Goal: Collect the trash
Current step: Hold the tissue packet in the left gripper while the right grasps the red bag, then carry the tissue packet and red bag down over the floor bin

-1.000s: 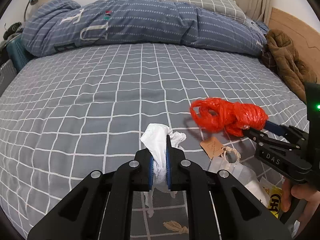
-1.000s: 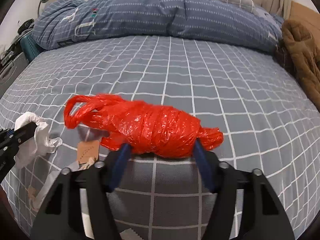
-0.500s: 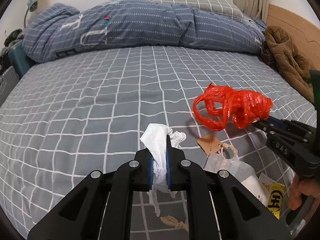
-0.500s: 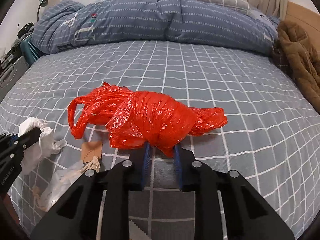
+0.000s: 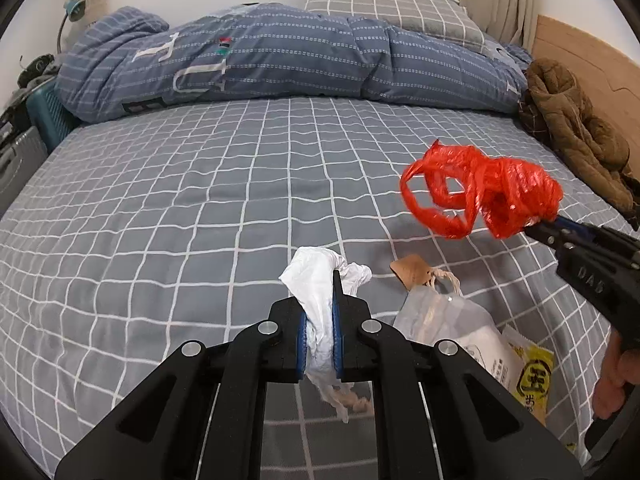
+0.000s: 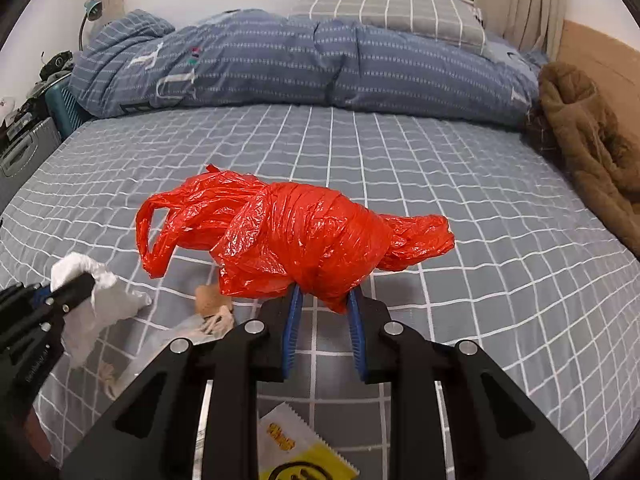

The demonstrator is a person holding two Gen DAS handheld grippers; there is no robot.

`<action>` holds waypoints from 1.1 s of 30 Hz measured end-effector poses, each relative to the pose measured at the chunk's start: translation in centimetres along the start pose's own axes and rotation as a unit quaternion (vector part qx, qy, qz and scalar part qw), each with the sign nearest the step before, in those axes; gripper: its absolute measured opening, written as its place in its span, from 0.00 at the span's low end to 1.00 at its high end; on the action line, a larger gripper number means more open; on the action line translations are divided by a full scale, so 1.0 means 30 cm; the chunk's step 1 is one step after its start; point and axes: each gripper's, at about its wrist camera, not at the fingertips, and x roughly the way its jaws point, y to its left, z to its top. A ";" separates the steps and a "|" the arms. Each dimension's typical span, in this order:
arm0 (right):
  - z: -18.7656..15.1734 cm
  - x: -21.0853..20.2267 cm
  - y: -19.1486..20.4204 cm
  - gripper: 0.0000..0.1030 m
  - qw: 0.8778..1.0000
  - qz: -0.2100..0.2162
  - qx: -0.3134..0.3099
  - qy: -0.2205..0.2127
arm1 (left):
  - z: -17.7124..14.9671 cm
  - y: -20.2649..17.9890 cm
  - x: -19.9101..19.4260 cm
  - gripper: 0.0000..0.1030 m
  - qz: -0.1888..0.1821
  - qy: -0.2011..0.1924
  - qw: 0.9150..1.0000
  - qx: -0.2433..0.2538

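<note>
Bed: I am looking at a grey sheet with a white grid, which fills both wrist views and carries all the litter.
Duvet: a blue striped duvet lies bunched along the far side, with a checked pillow behind it.
Coat: a brown coat is heaped at the right edge, against the wooden headboard.
Red plastic bag: the crumpled red plastic bag hangs clear of the sheet, one handle loop drooping to the left.
Right gripper: my right gripper pinches the bag's underside between its blue pads (the plastic bulges out above them); a hand shows on its grip in the left view.
Clear bag: a clear plastic bag lies flat on the sheet under the red one, a yellow printed wrapper touching its right side.
White tissue: the wadded white tissue sits pressed between the pads, tails sticking out above and below.
Left gripper: my left gripper is clamped tight on that tissue, held above the sheet.
Tag: a brown card tag on a string lies just beside the clear bag's top edge.
</note>
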 end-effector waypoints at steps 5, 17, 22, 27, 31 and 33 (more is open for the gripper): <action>-0.041 -0.055 -0.003 0.21 1.000 0.003 0.015 0.004 | -0.015 -0.005 -0.033 0.08 -0.018 -0.002 1.000 -0.017; -0.145 -0.221 -0.005 0.21 1.000 -0.009 0.009 -0.004 | -0.099 -0.070 -0.162 0.08 -0.020 -0.010 1.000 0.001; -0.171 -0.294 -0.001 0.21 1.000 -0.008 0.010 -0.013 | -0.161 -0.075 -0.209 0.09 -0.022 -0.005 1.000 0.000; -0.204 -0.364 -0.007 0.21 0.999 0.000 0.026 -0.018 | -0.213 -0.086 -0.247 0.08 -0.025 0.000 1.000 0.000; -0.231 -0.411 -0.004 0.21 0.999 0.002 0.027 -0.020 | -0.247 -0.099 -0.292 0.08 -0.029 0.001 1.000 0.002; -0.250 -0.441 -0.001 0.21 0.999 0.001 0.024 -0.022 | -0.263 -0.104 -0.319 0.08 -0.031 0.000 1.000 0.003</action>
